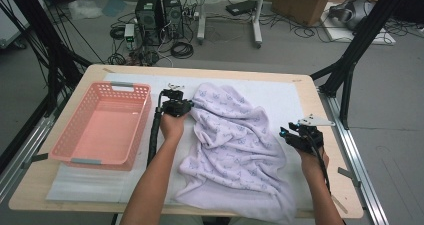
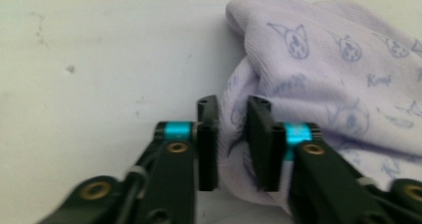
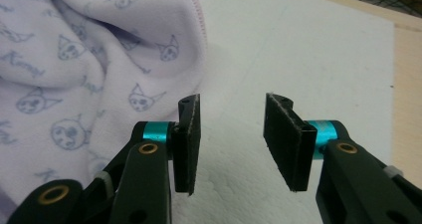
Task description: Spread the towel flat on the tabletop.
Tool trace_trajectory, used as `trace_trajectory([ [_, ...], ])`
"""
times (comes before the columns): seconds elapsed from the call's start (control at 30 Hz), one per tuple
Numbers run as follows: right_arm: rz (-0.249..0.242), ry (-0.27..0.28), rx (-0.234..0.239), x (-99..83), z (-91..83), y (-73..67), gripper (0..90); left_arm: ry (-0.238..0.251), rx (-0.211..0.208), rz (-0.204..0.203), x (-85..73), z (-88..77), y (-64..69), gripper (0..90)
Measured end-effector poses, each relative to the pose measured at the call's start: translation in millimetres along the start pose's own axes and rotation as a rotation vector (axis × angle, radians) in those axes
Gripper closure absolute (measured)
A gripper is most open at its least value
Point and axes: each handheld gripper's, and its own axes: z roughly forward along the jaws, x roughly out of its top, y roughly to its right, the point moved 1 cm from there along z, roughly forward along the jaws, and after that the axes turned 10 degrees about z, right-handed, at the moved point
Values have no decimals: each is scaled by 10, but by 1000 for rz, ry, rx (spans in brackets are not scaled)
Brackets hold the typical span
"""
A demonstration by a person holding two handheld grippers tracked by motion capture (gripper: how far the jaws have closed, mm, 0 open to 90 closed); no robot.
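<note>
Jaws of the left gripper [image 2: 233, 143] stand a narrow way apart with a fold of the towel's [image 1: 235, 135] left edge lying between them; from the left gripper view I cannot be sure the pads are pressing on the cloth, and it looks more like a loose straddle than a firm pinch. Those of the right gripper [image 3: 233, 134] are well apart and hold nothing, hovering over the white mat [image 1: 287, 92] just beside the towel's right hem.

That lilac towel lies crumpled in the middle of the tabletop [image 1: 330, 185], right of the pink basket [image 1: 65, 147], with its near end hanging over the front edge. Its long axis runs from the far left, by the left gripper, toward the near right, so it sits on a slant to the tabletop's edges, far corner pointing away from the person.

To my eye the step in hand is taking hold of both side edges, probably to spread or fold the cloth. Doing it well would mean closing the left jaws deep on a single layer of hem, not on a bunched fold, and bringing the right jaws sideways onto the pink-stitched hem [image 3: 199, 20] before closing. Both grips ought to sit about level with each other along the towel so it lifts evenly and does not twist
</note>
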Motion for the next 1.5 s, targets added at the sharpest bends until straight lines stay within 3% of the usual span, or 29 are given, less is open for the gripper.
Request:
trace_trajectory([
  [0.07,11,1,42,4,27,-15,550,30,-33,0,-54,-34,-11,604],
  [0.2,24,-37,102,6,161,-67,503,16,-101,-2,-158,-65,-4,467],
  [0.33,3,-90,102,8,364,-145,453,20,-153,18,-219,-112,44,453],
  [0.5,35,-154,149,72,668,-191,434,23,-177,58,-226,-180,67,441],
  [0.57,13,-144,122,114,720,-221,570,27,-182,66,-233,-203,62,441],
  [0.6,12,-147,125,134,743,-230,672,27,-183,68,-236,-213,56,440],
  [0.63,3,-145,136,155,759,-238,832,28,-185,63,-241,-219,50,439],
  [0.7,-43,-139,91,194,800,-254,837,27,-192,62,-245,-235,39,434],
  [0.73,-34,-132,61,219,817,-231,839,28,-193,65,-243,-248,38,431],
  [0.9,137,-14,-159,292,767,89,845,22,-201,72,-239,-324,79,448],
  [0.93,191,4,-181,278,750,158,845,24,-209,72,-240,-338,87,449],
  [1.0,298,26,-166,242,731,253,836,30,-224,79,-240,-369,101,450],
  [1.03,307,15,-151,233,730,266,826,34,-232,85,-240,-381,109,454],
  [1.17,237,5,-136,253,703,185,680,26,-259,115,-243,-406,177,463],
  [1.37,117,3,-118,313,537,53,523,20,-347,141,-234,-416,358,453],
  [1.5,108,44,-66,265,320,-2,497,19,-405,153,-231,-420,510,430],
])
